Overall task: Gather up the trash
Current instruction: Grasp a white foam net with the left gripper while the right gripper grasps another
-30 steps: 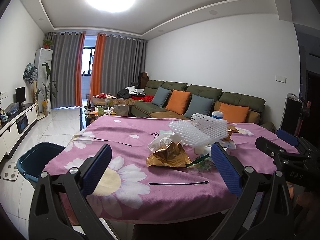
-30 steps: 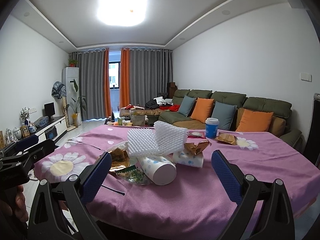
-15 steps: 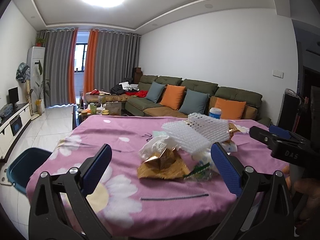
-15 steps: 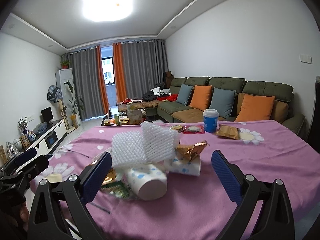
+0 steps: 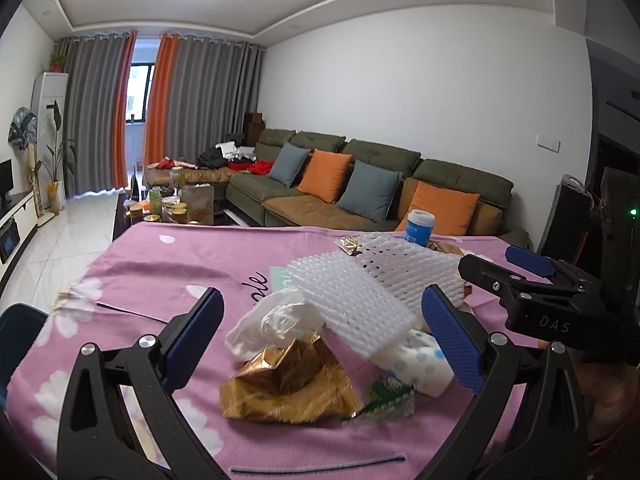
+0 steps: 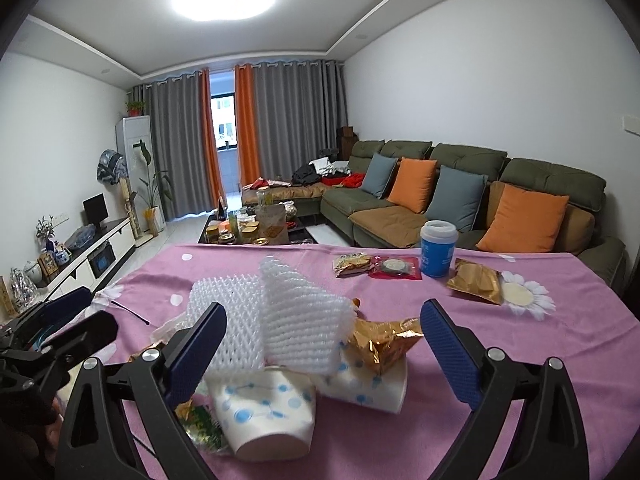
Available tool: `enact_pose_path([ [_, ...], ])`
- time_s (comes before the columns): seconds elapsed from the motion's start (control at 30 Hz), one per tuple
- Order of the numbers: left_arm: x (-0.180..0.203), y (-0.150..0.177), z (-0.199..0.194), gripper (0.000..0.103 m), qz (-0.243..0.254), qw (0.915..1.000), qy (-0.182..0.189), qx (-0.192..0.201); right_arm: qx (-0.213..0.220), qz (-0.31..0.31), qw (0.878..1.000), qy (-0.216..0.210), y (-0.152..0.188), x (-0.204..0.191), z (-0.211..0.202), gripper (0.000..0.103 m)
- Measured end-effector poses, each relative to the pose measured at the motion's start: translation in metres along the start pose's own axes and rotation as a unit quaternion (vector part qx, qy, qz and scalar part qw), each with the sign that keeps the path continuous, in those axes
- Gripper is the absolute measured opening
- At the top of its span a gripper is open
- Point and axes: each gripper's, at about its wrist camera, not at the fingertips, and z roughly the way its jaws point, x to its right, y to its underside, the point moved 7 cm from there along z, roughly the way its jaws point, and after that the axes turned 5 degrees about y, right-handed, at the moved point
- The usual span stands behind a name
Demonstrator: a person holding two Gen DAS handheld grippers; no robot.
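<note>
My left gripper [image 5: 322,332] has its fingers spread wide with nothing between the pads; it hangs above the near edge of the table, and the trash pile shows in the gap at the lower centre of its view. My right gripper [image 6: 322,344] is spread just as wide and holds nothing, with the same pile framed between its fingers at the lower centre of the right view.

The table [image 5: 168,264], under a pink cloth with white daisies, fills the lower half of both views. Behind it, at the right of each frame, a green sofa [image 6: 472,184] carries orange and grey cushions. At the far left edge of the left view I see part of a dark blue bin [image 5: 18,332] beside the table.

In the pile, two sheets of white foam netting [image 5: 352,300] lie on top. Under them, in the right view, two white paper cups with blue dots [image 6: 264,412] lie on their sides. A crumpled gold wrapper [image 5: 288,384] sits at the near side in the left view, touching a crumpled white plastic bag [image 5: 276,320] behind it. A small green-printed packet [image 5: 384,396] lies just beside the gold wrapper.

Farther back in the right view, well apart from the pile, stand a blue cup with a white lid [image 6: 438,248], a flat gold packet [image 6: 476,280], a red packet [image 6: 396,268] and a yellow snack packet [image 6: 352,263]. A thin dark strip [image 5: 320,465] lies at the bottom of the left view.
</note>
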Motion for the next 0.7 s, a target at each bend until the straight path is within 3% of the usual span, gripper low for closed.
enact_pose_path([
  [0.27,-0.003,-0.002,0.052,0.097,-0.02,0.9987,0.026,-0.039,-0.03,-0.004,0.999,-0.023,-0.002,-0.004,0.024,0.083],
  [0.43,-0.001,0.006,0.075,0.082,-0.043,0.9953,0.048,-0.072,-0.053,0.007,0.998,-0.045,-0.001,-0.005,0.035,0.07],
  [0.7,-0.012,0.03,0.113,0.07,-0.097,0.9834,0.074,-0.134,-0.087,0.027,0.993,-0.074,0.006,-0.004,0.047,0.05],
])
